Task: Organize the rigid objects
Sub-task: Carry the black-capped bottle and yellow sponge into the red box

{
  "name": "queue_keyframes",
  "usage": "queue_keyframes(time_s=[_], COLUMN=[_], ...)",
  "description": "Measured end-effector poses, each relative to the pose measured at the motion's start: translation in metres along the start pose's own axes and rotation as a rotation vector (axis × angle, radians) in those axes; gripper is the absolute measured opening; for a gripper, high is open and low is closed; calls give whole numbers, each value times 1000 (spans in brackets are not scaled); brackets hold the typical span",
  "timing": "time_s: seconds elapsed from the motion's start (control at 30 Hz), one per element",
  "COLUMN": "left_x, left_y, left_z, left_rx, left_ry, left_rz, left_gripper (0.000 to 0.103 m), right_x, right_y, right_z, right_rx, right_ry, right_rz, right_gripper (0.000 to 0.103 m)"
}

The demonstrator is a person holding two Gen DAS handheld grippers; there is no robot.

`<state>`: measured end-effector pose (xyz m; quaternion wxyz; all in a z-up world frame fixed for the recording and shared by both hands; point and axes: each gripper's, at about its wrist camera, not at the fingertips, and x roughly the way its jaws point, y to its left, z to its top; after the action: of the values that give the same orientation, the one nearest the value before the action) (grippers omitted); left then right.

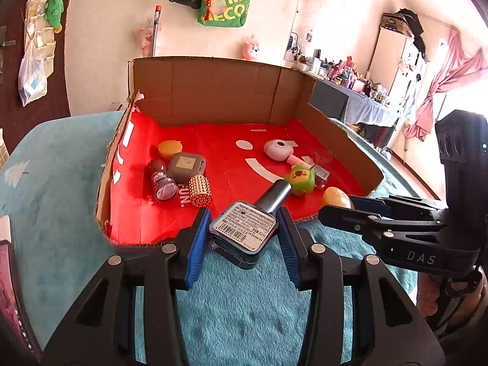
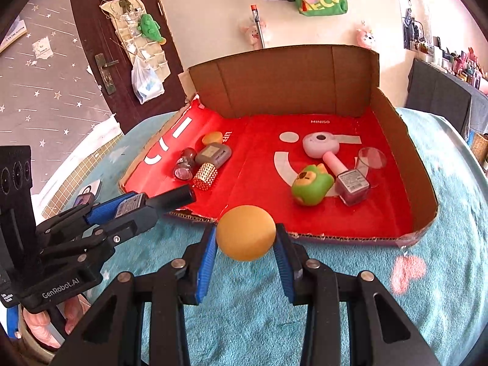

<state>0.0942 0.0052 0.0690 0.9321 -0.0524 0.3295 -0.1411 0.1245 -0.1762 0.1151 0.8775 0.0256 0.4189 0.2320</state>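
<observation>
My left gripper (image 1: 244,235) is shut on a dark nail polish bottle (image 1: 244,231) with a black cap, held over the front edge of the cardboard box (image 1: 213,88). In the right wrist view the same bottle (image 2: 146,204) shows in the left gripper (image 2: 137,206). An orange ball (image 2: 245,231) sits clamped between the blue pads of my right gripper (image 2: 245,244), just before the box's front edge. That ball (image 1: 335,198) and the right gripper (image 1: 338,206) appear at the right of the left wrist view.
Inside the red-lined box lie a grey case (image 2: 213,152), a studded cylinder (image 2: 206,177), small jars (image 2: 184,167), a green toy (image 2: 311,184), a pink polish bottle (image 2: 350,183), a pink fan (image 2: 320,145) and a clear cup (image 2: 372,158). Teal fleece (image 2: 427,274) covers the surface.
</observation>
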Motion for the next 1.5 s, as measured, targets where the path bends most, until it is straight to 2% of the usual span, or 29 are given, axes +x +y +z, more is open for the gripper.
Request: queue_keyframes(time_s=[0.27, 0.77, 1.13, 1.5], left_x=[27, 68, 83, 94], left_y=[7, 21, 27, 31], left_z=[9, 5, 8, 11], left_rx=[-11, -32, -38, -51], left_ry=[42, 133, 152, 170], left_rz=[4, 7, 28, 56], left_gripper=[42, 42, 42, 42], right_x=[19, 57, 74, 83], right_y=[-12, -22, -23, -19], right_z=[12, 21, 24, 26], right_rx=[24, 30, 21, -3], right_ry=[19, 77, 117, 118], right_rz=[1, -10, -31, -59], right_gripper=[40, 40, 40, 40])
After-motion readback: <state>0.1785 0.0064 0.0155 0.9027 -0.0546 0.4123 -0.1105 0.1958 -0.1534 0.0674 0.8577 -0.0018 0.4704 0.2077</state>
